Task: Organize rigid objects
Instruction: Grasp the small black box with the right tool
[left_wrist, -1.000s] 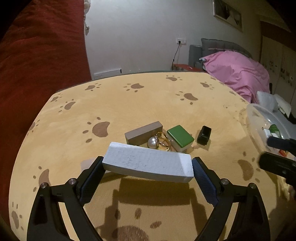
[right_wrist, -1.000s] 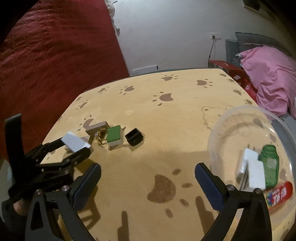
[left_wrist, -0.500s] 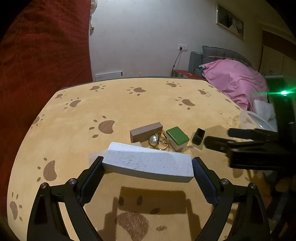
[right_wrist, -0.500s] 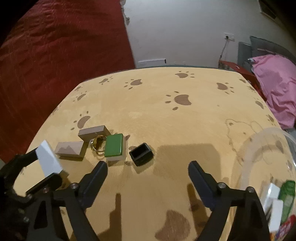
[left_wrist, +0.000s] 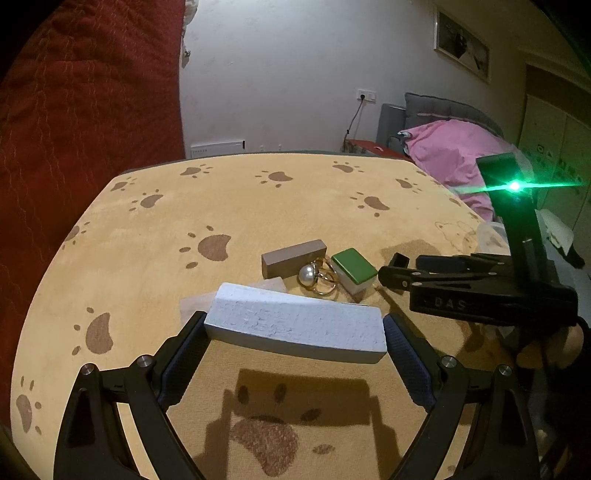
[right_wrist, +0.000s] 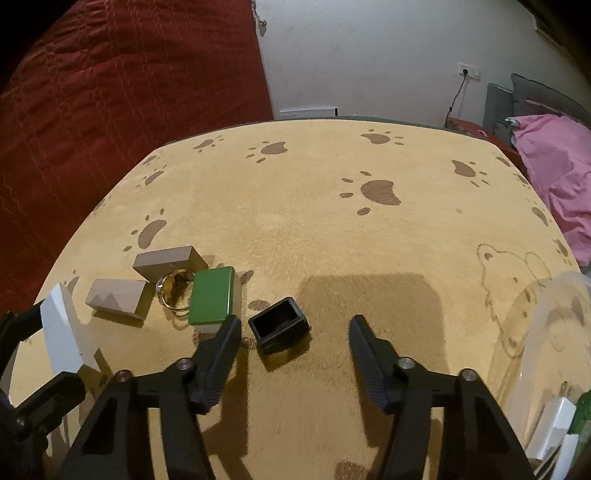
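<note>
My left gripper (left_wrist: 293, 328) is shut on a long white foam block (left_wrist: 295, 325), held above the table; the block also shows at the left edge of the right wrist view (right_wrist: 61, 332). My right gripper (right_wrist: 293, 330) is open and low over the table, with a small black open box (right_wrist: 279, 328) just ahead between its fingers. On the table lie a green-topped tile (right_wrist: 213, 295), gold rings with a pearl (left_wrist: 317, 277), a brown block (left_wrist: 293, 256) and a pale wooden block (right_wrist: 116, 297).
The table carries a tan cloth with paw prints (right_wrist: 332, 221). A clear plastic bowl (right_wrist: 546, 332) with white pieces and a green bottle stands at the right. A red curtain hangs on the left, and pink bedding (right_wrist: 554, 177) lies beyond the right edge.
My right gripper has swung left from the bowl and dropped towards the black box. My left gripper keeps hold of the white block, almost still.
</note>
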